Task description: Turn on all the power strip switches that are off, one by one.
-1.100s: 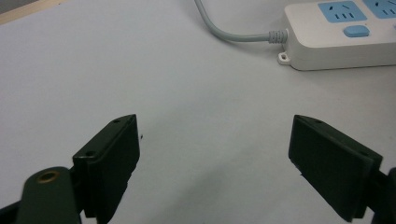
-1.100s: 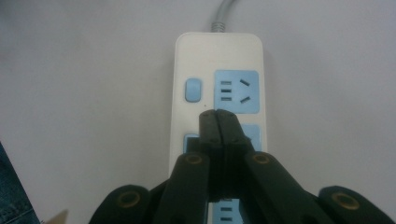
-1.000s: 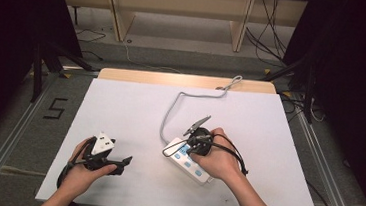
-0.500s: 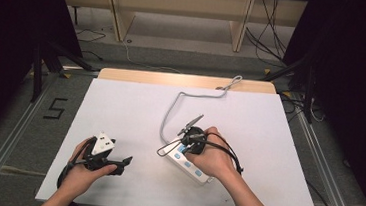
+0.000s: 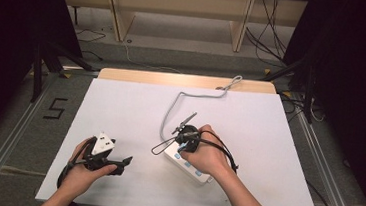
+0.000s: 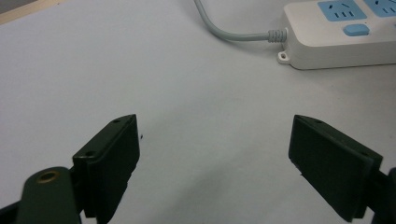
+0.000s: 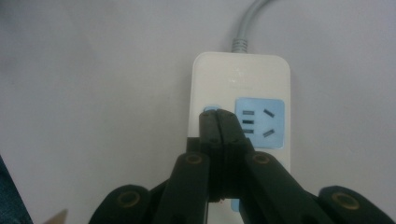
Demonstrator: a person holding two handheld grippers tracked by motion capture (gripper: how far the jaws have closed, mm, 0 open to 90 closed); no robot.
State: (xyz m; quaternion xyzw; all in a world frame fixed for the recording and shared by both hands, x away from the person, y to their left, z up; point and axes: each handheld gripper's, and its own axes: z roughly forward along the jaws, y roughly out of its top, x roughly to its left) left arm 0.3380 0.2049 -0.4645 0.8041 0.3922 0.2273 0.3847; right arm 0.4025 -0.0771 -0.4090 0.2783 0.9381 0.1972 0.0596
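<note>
A white power strip [image 7: 240,81] with blue sockets [image 7: 259,122] lies on the white table, also seen as the strip [image 5: 189,166] in the high view. Its grey cord [image 5: 170,109] runs to the far edge. My right gripper [image 7: 218,116] is shut with nothing between its jaws, and its tips sit over the small blue button [image 7: 208,111] at the strip's cord end. I cannot tell whether they press it. In the high view the right gripper [image 5: 187,135] is above that end. My left gripper [image 6: 215,140] stands open and empty over bare table, left of the strip [image 6: 336,39].
The white tabletop [image 5: 120,107] has a wooden strip along its far edge [image 5: 173,78]. Metal rails [image 5: 12,133] run along both sides on the floor. Shelving legs and loose cables lie beyond the table.
The right hand has edged slightly to the left over the power strip's cord end. The left hand and its open gripper have stayed put.
</note>
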